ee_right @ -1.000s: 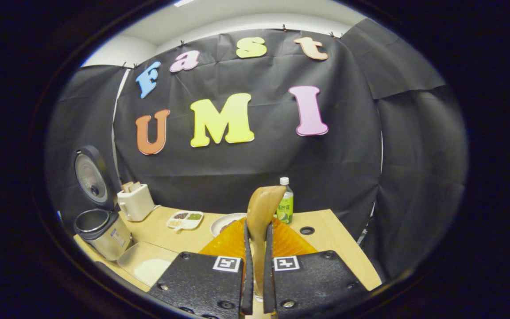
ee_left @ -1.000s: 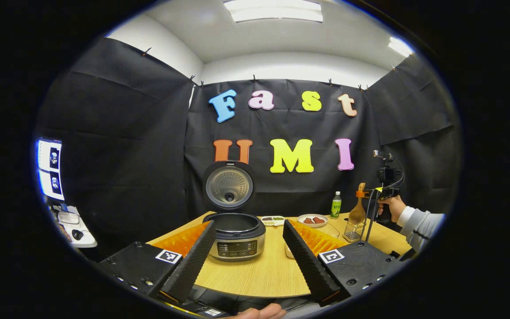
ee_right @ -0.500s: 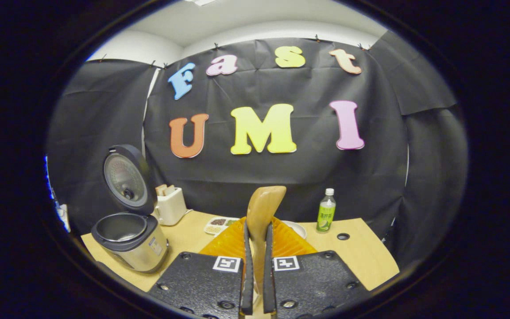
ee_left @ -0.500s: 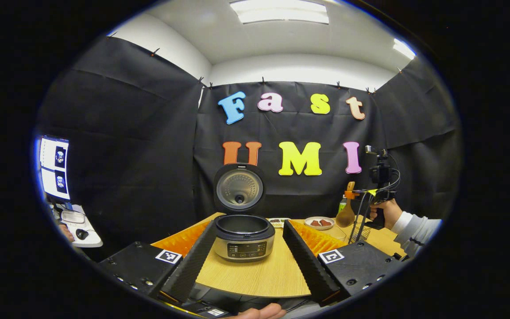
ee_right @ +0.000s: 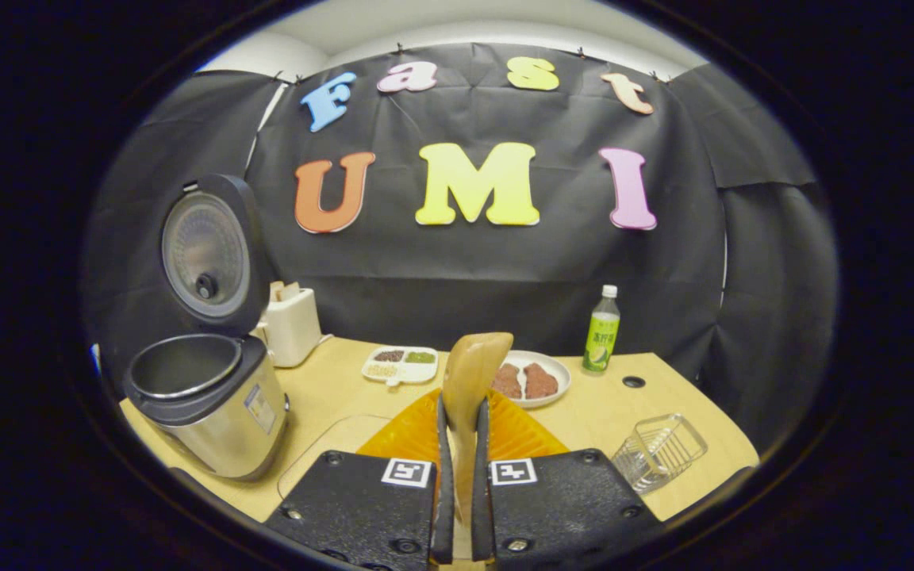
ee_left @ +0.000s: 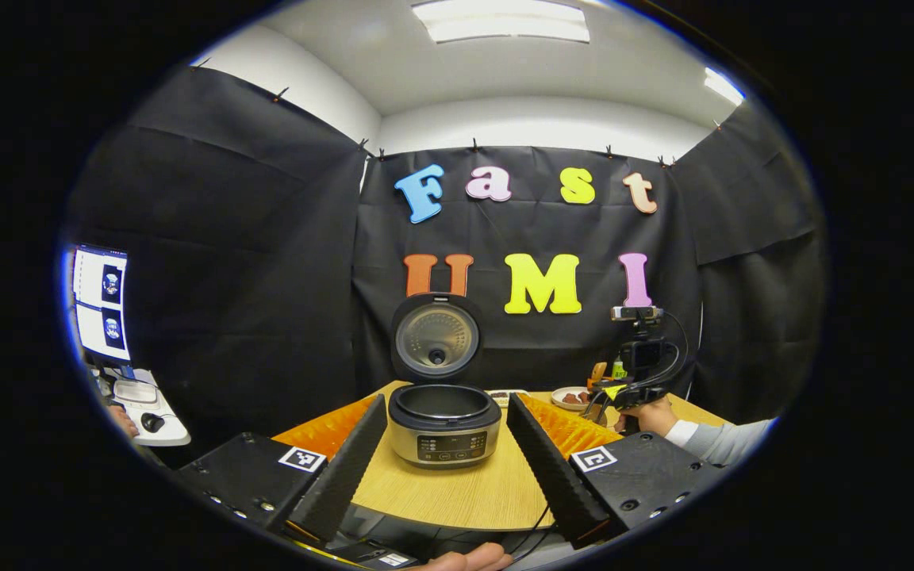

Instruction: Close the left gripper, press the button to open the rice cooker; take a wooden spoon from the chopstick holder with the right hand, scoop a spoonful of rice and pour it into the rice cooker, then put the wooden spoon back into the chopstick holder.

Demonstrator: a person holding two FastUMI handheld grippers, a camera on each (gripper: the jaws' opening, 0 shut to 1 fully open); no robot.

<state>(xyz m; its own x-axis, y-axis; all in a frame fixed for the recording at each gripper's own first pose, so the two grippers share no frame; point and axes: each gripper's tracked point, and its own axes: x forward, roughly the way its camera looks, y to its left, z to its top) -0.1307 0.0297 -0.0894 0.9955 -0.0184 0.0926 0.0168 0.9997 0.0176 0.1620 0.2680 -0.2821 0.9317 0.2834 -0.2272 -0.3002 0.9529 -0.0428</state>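
Right tool [ee_right: 457, 484] clamps the tan wooden spoon [ee_right: 469, 381], bowl up. Left tool [ee_left: 445, 456] gapes wide, holding nothing. Silver round rice cooker [ee_left: 444, 424] on the light wood surface [ee_left: 457, 496], lid up. Wire chopstick holder [ee_right: 658, 450] right of cooker; white plate [ee_right: 540, 381] behind.

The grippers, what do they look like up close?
Each gripper, left and right, has black textured blocks with small square black-and-white markers, screws, and ribbed orange panels behind its fingers. Seen from the left gripper view, the right one carries a camera and black cables; the person's sleeve is grey.
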